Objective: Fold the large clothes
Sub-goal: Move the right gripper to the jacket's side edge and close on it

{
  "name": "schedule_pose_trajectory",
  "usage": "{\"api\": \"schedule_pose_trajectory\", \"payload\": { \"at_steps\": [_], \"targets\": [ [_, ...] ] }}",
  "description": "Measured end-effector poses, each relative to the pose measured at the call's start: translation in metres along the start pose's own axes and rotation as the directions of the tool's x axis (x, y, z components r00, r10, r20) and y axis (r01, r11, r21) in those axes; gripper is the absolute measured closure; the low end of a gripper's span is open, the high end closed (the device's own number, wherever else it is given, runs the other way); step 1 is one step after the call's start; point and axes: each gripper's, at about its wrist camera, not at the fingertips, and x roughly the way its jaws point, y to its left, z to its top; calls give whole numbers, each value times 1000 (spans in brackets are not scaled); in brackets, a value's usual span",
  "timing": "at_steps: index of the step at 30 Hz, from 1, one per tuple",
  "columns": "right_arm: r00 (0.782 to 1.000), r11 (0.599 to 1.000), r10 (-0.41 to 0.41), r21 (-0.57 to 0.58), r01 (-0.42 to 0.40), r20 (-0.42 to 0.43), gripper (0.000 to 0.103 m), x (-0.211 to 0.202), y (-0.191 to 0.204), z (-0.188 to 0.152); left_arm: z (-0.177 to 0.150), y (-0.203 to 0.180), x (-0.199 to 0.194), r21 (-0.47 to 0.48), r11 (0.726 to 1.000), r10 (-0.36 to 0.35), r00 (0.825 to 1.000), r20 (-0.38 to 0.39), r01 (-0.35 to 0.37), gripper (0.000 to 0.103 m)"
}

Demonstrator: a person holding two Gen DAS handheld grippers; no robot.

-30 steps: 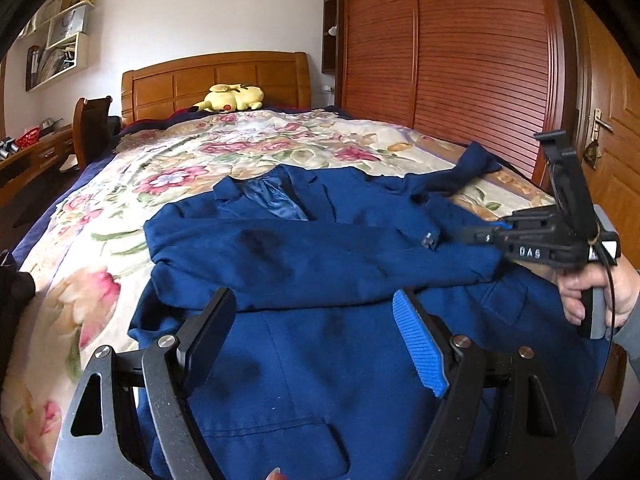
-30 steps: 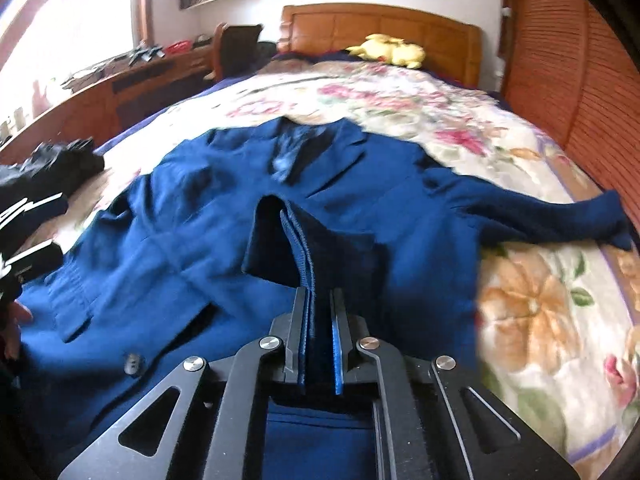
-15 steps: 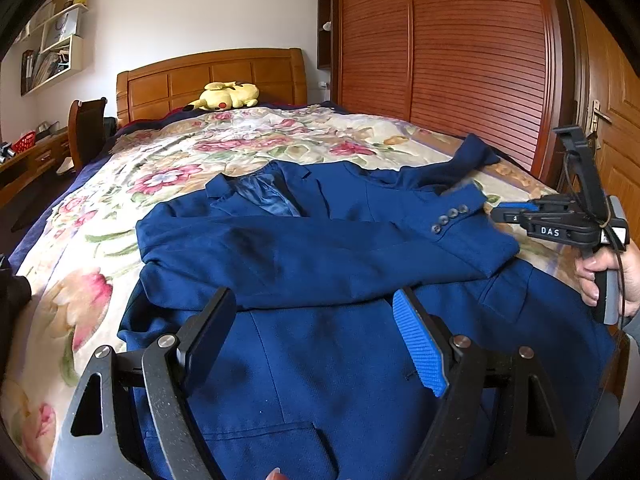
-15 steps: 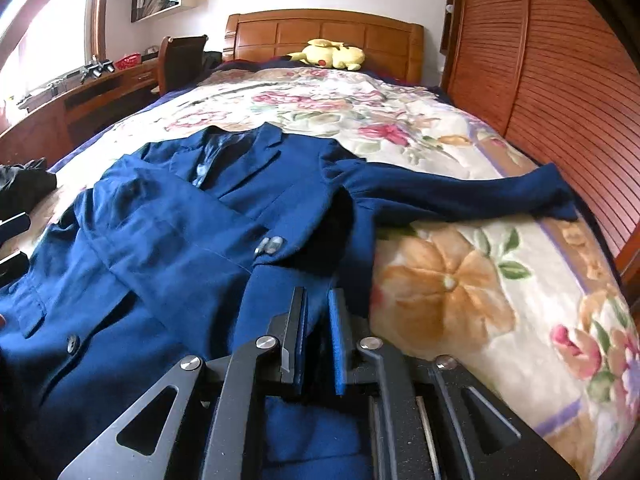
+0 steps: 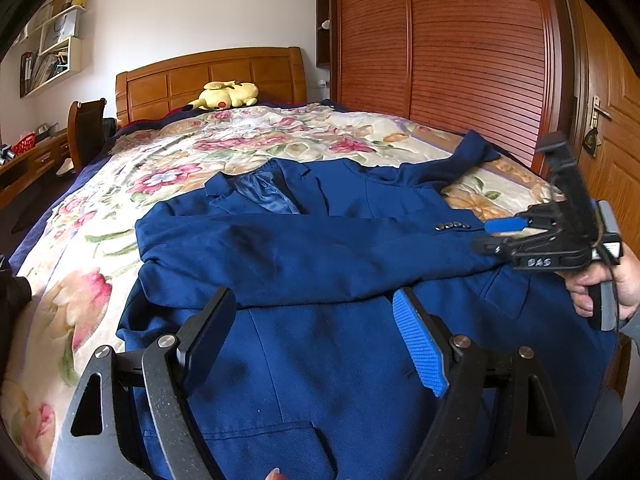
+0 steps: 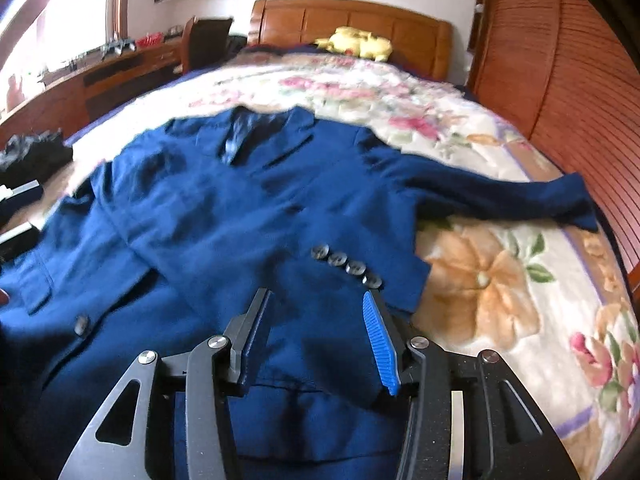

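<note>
A bedroom in a home. A bed (image 5: 120,184) with a floral quilt and carved wooden headboard (image 5: 212,76) stands beside a slatted wardrobe (image 5: 440,48); a yellow plush toy (image 5: 224,95) lies by the headboard.

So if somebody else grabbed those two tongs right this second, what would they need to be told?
Left tongs: open, empty, over the lower front of the blue jacket.
Right tongs: jaws opening, pads clear of the cloth, just above the cuff buttons.
Jacket: face up on the floral bedspread.
Done: one sleeve lies folded across the chest.
Left: the other sleeve lies stretched out sideways on the bedspread; fold it in, then fold the body.
</note>
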Motion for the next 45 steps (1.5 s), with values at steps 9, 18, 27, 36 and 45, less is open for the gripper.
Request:
{"api": "schedule_pose_trajectory", "payload": {
  "at_steps": [9,18,27,36,45],
  "targets": [
    [1000,998,21,53,-19,-22,53,15,-35,15,-3,-2,3,10,1000,11,1000,-7,-11,21],
    [996,988,-88,131,87,-1,40,32,-101,26,-1,-2,4,-16,999,36,999,22,-36,21],
    [986,953,-166,256,163,-9,40,74,-173,37,1,2,5,-47,998,45,998,41,-43,21],
    [977,888,-211,424,179,29,40,105,-232,47,-2,1,18,-45,998,44,999,0,-44,21],
    [964,813,-261,550,190,54,40,131,-279,62,-3,2,23,-49,998,42,999,-23,-43,21]
  ]
}}
